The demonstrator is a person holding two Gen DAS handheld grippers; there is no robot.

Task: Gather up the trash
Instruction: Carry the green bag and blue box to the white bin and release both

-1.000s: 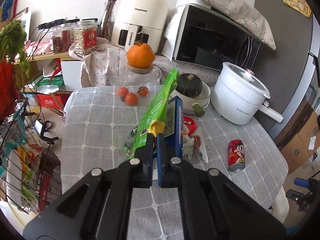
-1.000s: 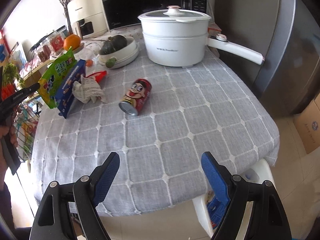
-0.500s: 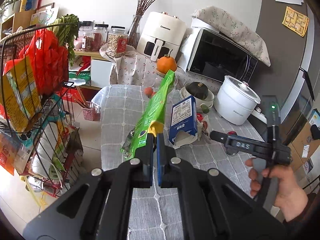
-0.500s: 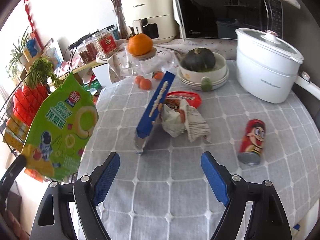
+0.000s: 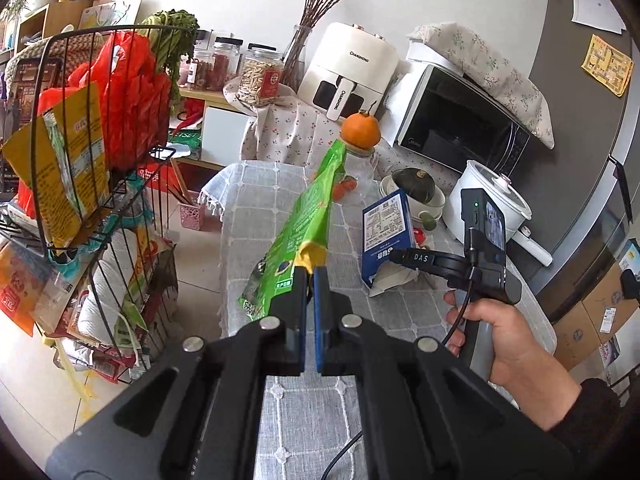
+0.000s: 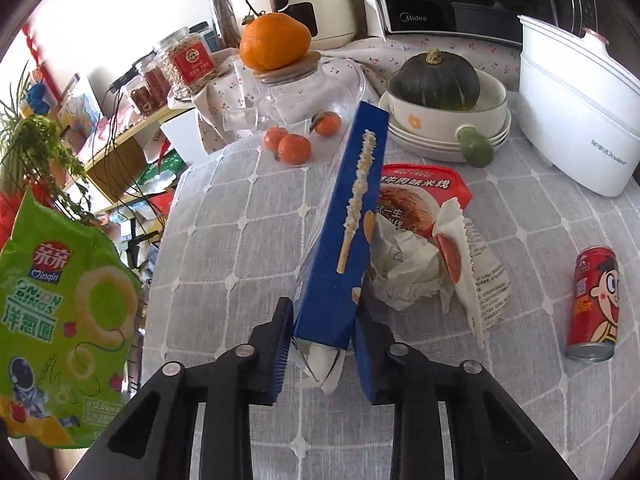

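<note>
Right wrist view: right gripper (image 6: 322,330) jaws just closed, clamping tall blue cardboard snack box (image 6: 348,232) | left gripper (image 5: 310,276) pinches green onion-ring bag (image 5: 302,216)

Left gripper (image 5: 310,280) jaws clamped shut; right gripper (image 6: 322,334) jaws just closing, angled down; hand (image 5: 494,334) gripping handle.

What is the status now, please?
Left claw shut on green snack bag. Right claw closing around blue box. Crumpled wrapper touching box.
</note>
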